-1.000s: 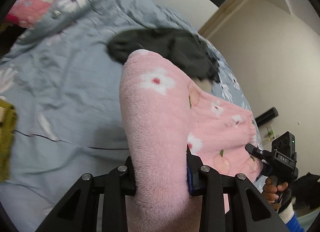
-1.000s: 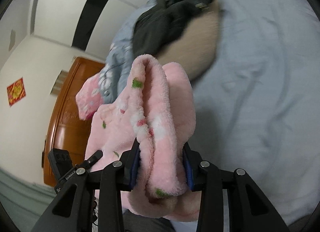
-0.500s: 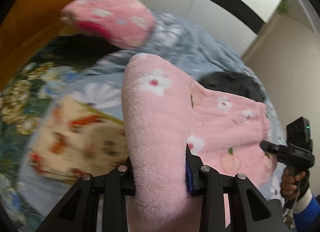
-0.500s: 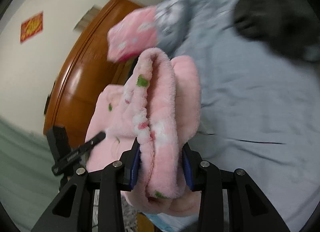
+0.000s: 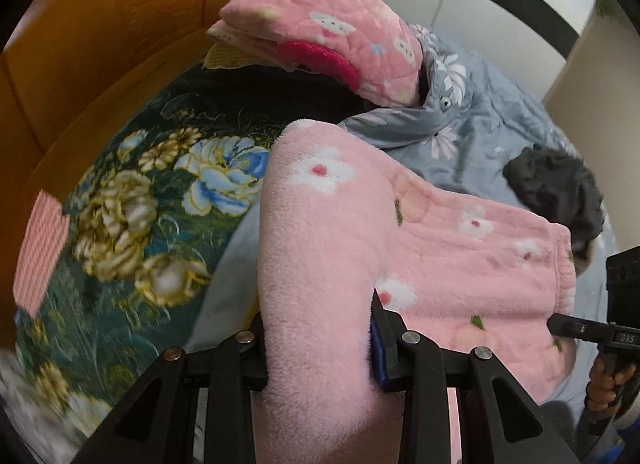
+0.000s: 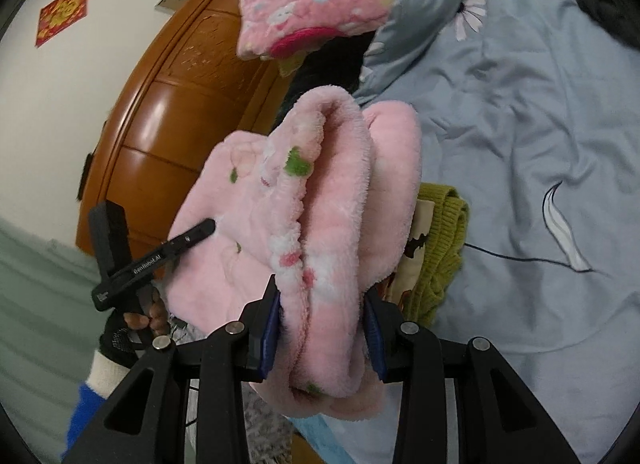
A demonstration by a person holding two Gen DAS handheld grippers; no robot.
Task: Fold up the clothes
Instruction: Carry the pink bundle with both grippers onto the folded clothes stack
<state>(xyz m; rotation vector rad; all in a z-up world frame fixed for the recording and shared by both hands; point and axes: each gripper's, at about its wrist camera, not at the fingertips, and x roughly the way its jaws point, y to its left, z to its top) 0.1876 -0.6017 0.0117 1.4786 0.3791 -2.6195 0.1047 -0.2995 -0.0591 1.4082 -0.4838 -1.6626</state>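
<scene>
Left wrist view: left hand-held gripper (image 5: 320,348) at bottom centre, clamped on a thick fold of pink fleece garment (image 5: 332,232). Garment running from the pads up to a rounded folded edge at mid-frame, then spreading right to an elastic hem beside the right hand-held gripper (image 5: 580,330) at the right edge, gloved fingers below it. Dark floral quilt (image 5: 132,200) filling the left half, bounded by the wooden headboard (image 5: 100,24) curving along the upper left. Folded pink quilted pile (image 5: 332,32) resting at top centre, just past the garment's upper edge. Grey-blue bedsheet (image 5: 488,112) open at upper right, a dark garment (image 5: 560,184) lying on it near the right edge.

Right wrist view: right hand-held gripper (image 6: 322,328) at bottom centre, clamped on bunched layers of the same pink fleece, folds standing upright between the blue pads. Left hand-held gripper at lower left, tips pressed into the fleece's left portion. Olive knit garment (image 6: 444,248) lying just right of the fleece, with printed fabric under it. Wide bare bedsheet across the right half. Pink pile at top centre, headboard along the left, wall with a red paper square (image 6: 62,22) at upper left.
</scene>
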